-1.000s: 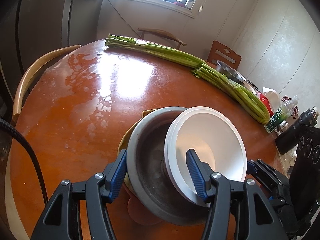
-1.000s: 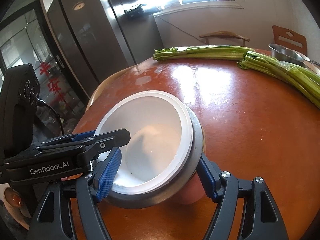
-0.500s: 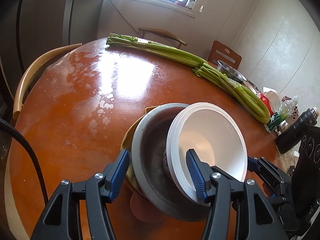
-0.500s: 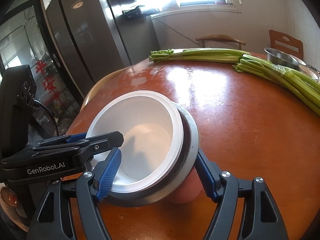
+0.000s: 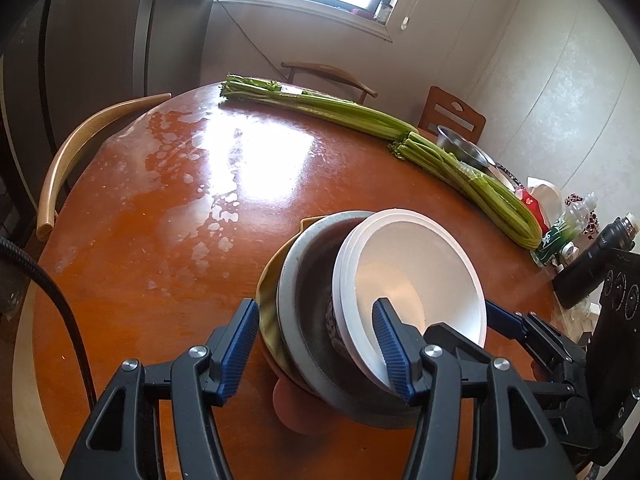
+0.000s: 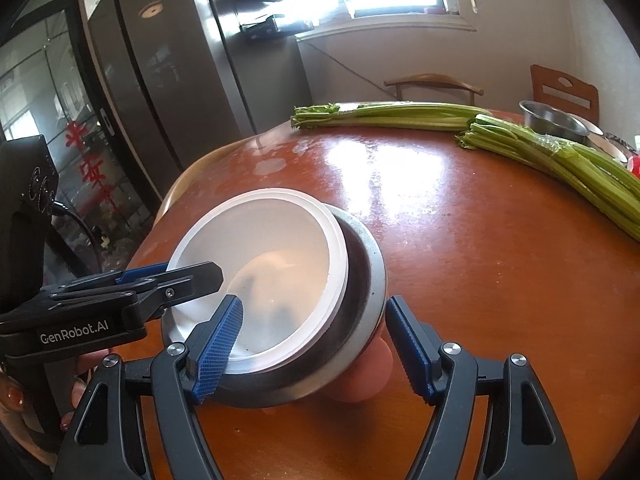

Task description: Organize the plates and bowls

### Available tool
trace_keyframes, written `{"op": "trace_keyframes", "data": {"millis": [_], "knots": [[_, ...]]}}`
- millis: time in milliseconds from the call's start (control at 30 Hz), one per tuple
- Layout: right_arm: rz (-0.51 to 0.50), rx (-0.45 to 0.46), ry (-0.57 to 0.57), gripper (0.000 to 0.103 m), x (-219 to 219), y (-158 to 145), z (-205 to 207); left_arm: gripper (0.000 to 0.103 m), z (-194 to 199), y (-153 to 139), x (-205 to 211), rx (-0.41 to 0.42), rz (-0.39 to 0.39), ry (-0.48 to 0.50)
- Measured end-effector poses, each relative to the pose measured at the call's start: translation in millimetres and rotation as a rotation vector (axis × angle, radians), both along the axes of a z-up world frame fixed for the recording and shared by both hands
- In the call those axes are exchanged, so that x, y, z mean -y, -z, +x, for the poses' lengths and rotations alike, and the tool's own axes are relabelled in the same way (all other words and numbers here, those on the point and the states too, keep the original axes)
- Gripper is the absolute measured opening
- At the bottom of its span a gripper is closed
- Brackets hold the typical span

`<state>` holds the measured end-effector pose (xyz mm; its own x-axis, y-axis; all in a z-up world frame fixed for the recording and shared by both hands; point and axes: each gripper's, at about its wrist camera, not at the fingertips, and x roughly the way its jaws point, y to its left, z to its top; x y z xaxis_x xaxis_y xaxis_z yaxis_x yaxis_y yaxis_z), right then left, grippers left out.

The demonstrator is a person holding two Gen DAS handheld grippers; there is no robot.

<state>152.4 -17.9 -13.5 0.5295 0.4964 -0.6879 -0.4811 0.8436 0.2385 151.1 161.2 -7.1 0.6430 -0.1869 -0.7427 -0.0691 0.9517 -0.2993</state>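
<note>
A stack of dishes hangs tilted just above the round wooden table point(image 5: 160, 208). The white bowl point(image 5: 408, 264) point(image 6: 276, 256) sits inside a grey bowl point(image 5: 304, 284) point(image 6: 364, 252), with a yellow plate point(image 5: 267, 280) and a pink bowl point(image 5: 292, 408) point(image 6: 372, 376) underneath. My left gripper point(image 5: 316, 346) is shut on the stack, one finger inside the white bowl and the other outside the yellow plate. From the opposite side my right gripper point(image 6: 314, 346) is shut on the stack, one finger in the white bowl and the other against the grey and pink bowls.
Two bunches of celery point(image 5: 320, 104) point(image 5: 472, 184) lie across the far side of the table. A steel bowl point(image 5: 464, 148), bottles point(image 5: 576, 220) and bags crowd the right edge. Wooden chairs point(image 5: 76, 152) ring the table, and a fridge point(image 6: 160, 80) stands behind.
The stack has tipped a little further, so more of the grey bowl's inside shows in the left wrist view. In the right wrist view it has shifted left. Both grips are unchanged.
</note>
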Motion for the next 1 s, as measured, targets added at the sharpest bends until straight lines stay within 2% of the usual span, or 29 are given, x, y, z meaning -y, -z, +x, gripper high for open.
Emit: {"op": "trace_keyframes", "data": {"millis": [200,500,833,1000], "knots": [[0.003,0.013,0.019,0.076,5,-5,-4,0.059,-10,-8,-3,0.028,0.011,-0.014],[-0.006,0.044,0.023,0.076,11,-15,-20,0.061,-34,-28,2,0.091,0.069,-0.048],[-0.028,0.108,0.035,0.076,34,-29,-58,0.064,-78,-39,34,0.14,0.126,-0.056],[-0.055,0.134,0.039,0.076,47,-30,-81,0.066,-100,-34,57,0.136,0.157,-0.065]]}}
